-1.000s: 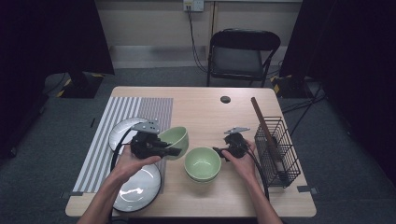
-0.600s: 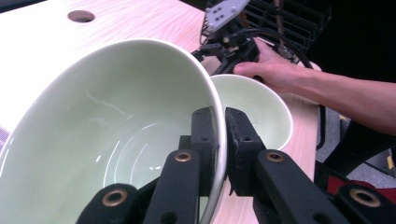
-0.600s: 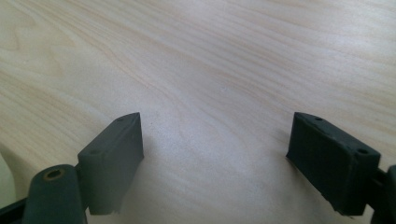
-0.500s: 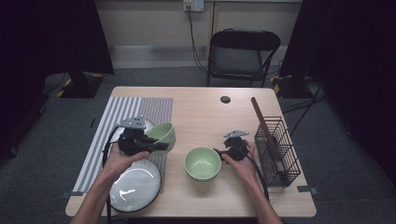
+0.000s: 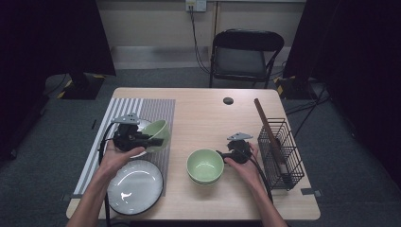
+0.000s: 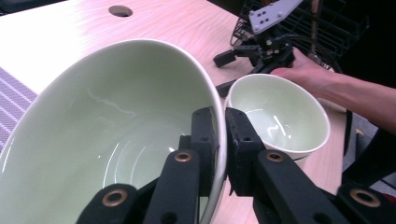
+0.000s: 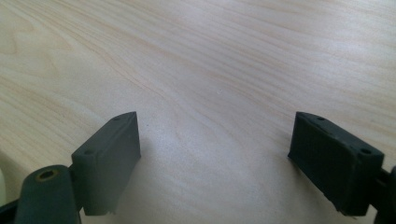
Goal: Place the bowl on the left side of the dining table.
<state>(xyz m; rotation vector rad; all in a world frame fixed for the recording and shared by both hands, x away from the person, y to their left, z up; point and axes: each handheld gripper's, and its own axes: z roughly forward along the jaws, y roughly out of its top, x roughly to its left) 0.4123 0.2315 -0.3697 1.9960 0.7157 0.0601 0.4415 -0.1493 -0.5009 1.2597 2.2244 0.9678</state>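
High view: nearest the person, a glossy white plate (image 5: 135, 185) lies round and flat on the near end of a grey striped mat (image 5: 142, 109). Just beyond it, the left gripper (image 5: 144, 138) holds a smooth pale green bowl (image 5: 158, 133) tipped on its side above the mat; a second white plate (image 5: 137, 126) peeks from under the hand. In the left gripper view, the two black jaws are pinched tight on the bowl's thin rim (image 6: 219, 135), one pad inside the glazed hollow, one outside. To the right, another green bowl (image 5: 204, 165) sits upright on the bare light wood table (image 5: 208, 118), and looks stacked on one more. The right gripper (image 5: 223, 155) rests just beside that bowl's rim; in the right gripper view its blocky rubber pads (image 7: 109, 156) stand wide apart with nothing between them, over the grained wood. Farther right stands a black wire basket (image 5: 283, 156) with a long brown stick (image 5: 265, 124) leaning out. Beyond the table, a folding chair (image 5: 246, 52) sits on grey carpet.
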